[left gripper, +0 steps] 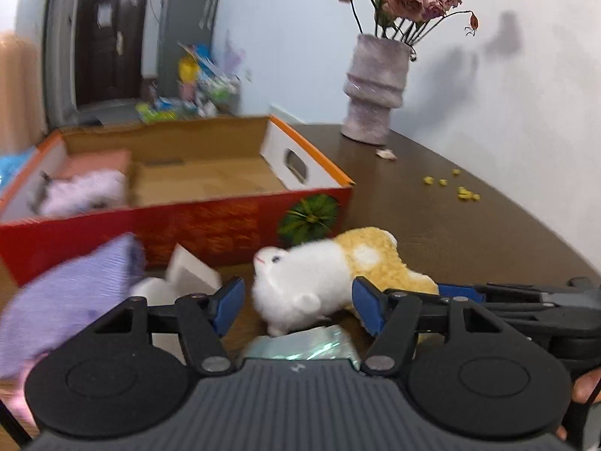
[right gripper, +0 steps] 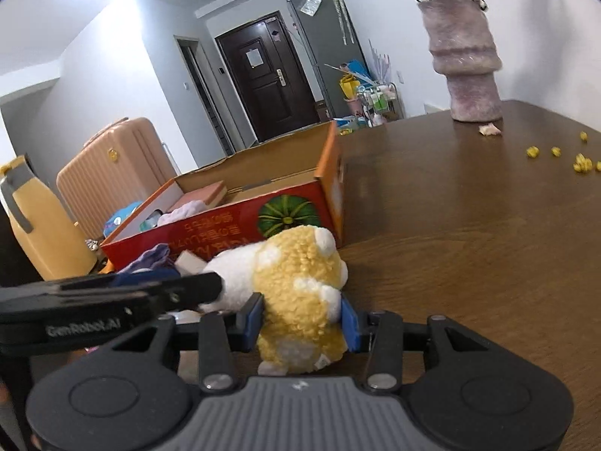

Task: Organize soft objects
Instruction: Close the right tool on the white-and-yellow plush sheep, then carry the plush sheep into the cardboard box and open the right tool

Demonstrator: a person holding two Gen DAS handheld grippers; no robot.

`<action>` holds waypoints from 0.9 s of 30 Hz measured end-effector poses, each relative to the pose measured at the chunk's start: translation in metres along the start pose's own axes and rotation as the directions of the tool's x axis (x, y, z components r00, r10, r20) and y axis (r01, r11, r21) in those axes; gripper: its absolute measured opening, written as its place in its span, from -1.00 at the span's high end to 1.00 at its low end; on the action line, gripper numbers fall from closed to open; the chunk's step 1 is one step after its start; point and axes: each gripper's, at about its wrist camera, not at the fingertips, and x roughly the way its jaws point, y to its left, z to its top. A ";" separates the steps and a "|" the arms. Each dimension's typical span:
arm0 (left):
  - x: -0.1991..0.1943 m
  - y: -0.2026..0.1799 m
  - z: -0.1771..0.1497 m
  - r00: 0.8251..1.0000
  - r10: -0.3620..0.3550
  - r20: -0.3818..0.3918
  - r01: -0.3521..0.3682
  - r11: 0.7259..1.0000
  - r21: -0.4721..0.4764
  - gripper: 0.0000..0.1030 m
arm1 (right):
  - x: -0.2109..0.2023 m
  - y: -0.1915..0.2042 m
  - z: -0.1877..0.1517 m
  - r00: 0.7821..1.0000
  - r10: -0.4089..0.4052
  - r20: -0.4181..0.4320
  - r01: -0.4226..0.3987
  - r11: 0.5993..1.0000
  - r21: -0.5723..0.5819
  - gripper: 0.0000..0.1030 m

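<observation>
Right gripper (right gripper: pixel 300 317): jaws closed around the yellow plush (right gripper: pixel 300 293), both pads pressed into its sides. Left gripper (left gripper: pixel 298 306): jaws wide open, the white rabbit (left gripper: pixel 300 285) seen between and just beyond them, apparently untouched, its long axis roughly across the gap. Box (left gripper: pixel 210 221) lies farther ahead, left of both; lilac plush (left gripper: pixel 86 191) already inside.

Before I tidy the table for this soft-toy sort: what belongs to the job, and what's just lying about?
Job:
white plush
yellow plush
purple cloth
cardboard box

Lying about:
vase of flowers
yellow crumbs
suitcase
</observation>
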 end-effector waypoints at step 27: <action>-0.060 0.021 0.063 0.992 -0.085 0.095 0.083 0.996 0.019 0.07 | -0.055 0.061 0.078 0.996 0.060 0.066 -0.058 0.997 -0.042 0.24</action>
